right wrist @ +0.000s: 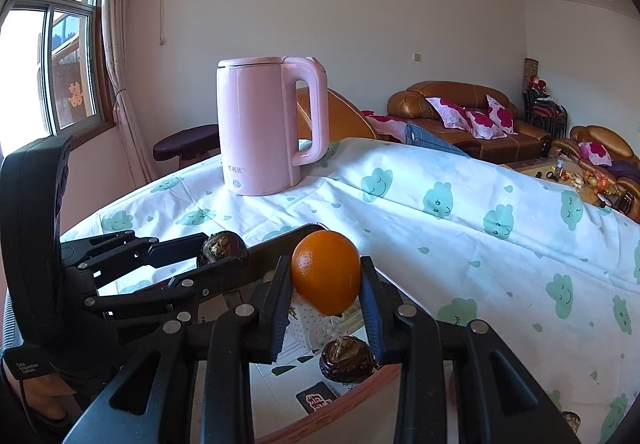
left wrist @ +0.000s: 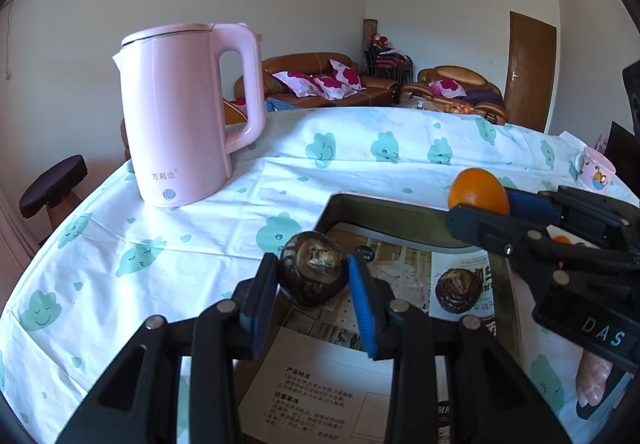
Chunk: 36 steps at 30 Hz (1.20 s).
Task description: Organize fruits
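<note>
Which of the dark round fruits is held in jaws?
The dark fruit between the left gripper's blue pads; the other one lies free in the tray.

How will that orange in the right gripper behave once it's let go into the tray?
The orange is round and smooth, so it would probably roll on the paper lining the tray. It may bump the dark fruit lying below. The raised rim should stop it.
</note>
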Motion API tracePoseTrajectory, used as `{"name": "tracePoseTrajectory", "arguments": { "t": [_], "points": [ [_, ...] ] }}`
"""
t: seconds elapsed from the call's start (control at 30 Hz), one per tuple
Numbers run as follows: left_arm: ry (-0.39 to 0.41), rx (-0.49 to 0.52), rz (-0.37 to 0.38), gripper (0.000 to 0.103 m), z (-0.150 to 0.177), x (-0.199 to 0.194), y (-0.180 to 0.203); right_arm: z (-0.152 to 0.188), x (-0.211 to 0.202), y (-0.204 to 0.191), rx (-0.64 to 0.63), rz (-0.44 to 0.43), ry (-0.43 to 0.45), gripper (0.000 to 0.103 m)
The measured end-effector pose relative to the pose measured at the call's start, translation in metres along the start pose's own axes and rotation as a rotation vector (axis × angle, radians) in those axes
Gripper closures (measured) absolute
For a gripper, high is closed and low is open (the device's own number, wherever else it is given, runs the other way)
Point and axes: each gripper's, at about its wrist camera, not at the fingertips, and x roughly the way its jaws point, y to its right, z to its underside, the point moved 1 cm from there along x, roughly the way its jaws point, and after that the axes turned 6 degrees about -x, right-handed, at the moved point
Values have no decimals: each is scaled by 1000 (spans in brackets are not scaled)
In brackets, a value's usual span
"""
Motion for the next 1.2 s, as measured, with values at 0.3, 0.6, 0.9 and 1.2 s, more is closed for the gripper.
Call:
{"name": "tracePoseTrajectory", "arguments": {
  "t": [0.3,0.6,0.9,1.2],
  "points": [
    [-24,11,-6,65,3,6,1,6,12,-6,-21,9,-42,69],
    [-16,24,-11,66,4,5,1,14,20,-11,-38,23,-68,69],
    [-26,46,-6,65,6,5,7,14,21,-13,-48,43,-79,69],
    [-29,58,-24,65,8,5,10,14,22,-13,-48,51,-81,68]
  ]
}}
